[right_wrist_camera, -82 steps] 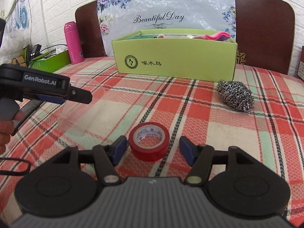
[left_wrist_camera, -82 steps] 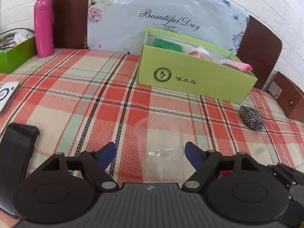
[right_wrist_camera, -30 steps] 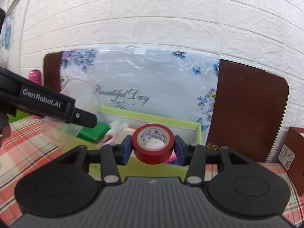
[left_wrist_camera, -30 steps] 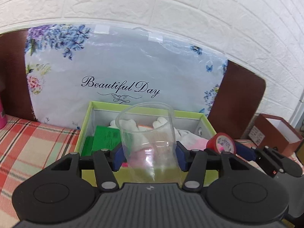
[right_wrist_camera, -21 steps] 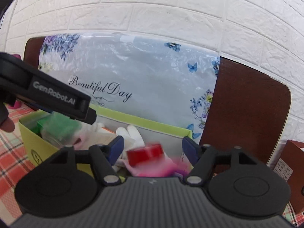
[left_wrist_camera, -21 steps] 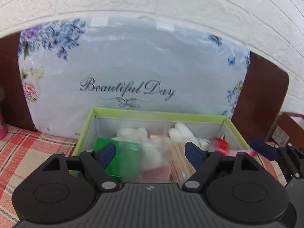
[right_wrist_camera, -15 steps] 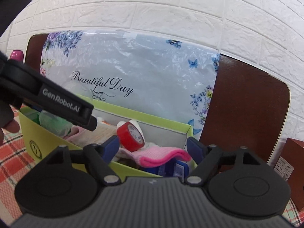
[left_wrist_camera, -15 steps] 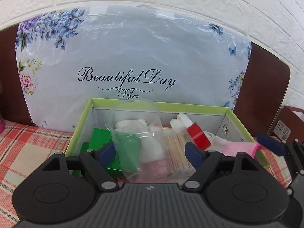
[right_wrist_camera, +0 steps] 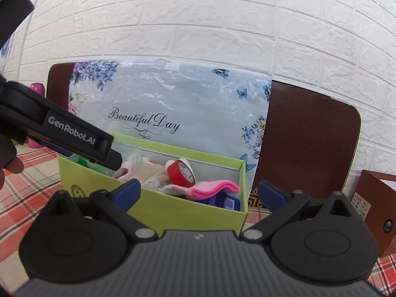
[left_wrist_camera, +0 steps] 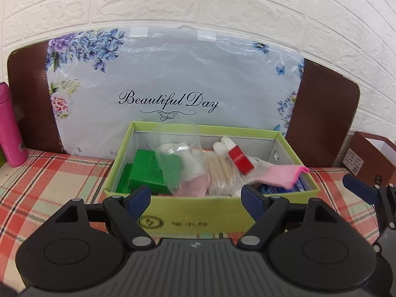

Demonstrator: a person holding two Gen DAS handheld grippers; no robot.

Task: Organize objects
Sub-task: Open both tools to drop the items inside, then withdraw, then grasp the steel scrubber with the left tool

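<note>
From the left wrist, the left gripper (left_wrist_camera: 195, 199) is spread wide and empty; the clear cup (left_wrist_camera: 177, 157) lies in the green box (left_wrist_camera: 198, 219). From the right wrist, the right gripper (right_wrist_camera: 199, 193) gapes empty too; the red tape (right_wrist_camera: 180, 172) rests inside that box (right_wrist_camera: 158, 208).

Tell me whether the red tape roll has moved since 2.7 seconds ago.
Yes. The red tape roll went from the tablecloth in front of the green box to inside it.

**A lived-in home room**

A plaid tablecloth (left_wrist_camera: 49, 173) covers the tabletop, set against a white brick-pattern wall (left_wrist_camera: 222, 7). A flowered "Beautiful Day" bag (left_wrist_camera: 173, 86) leans on dark wooden chair backs (right_wrist_camera: 309, 136), a pink flask (left_wrist_camera: 10, 128) far left.
</note>
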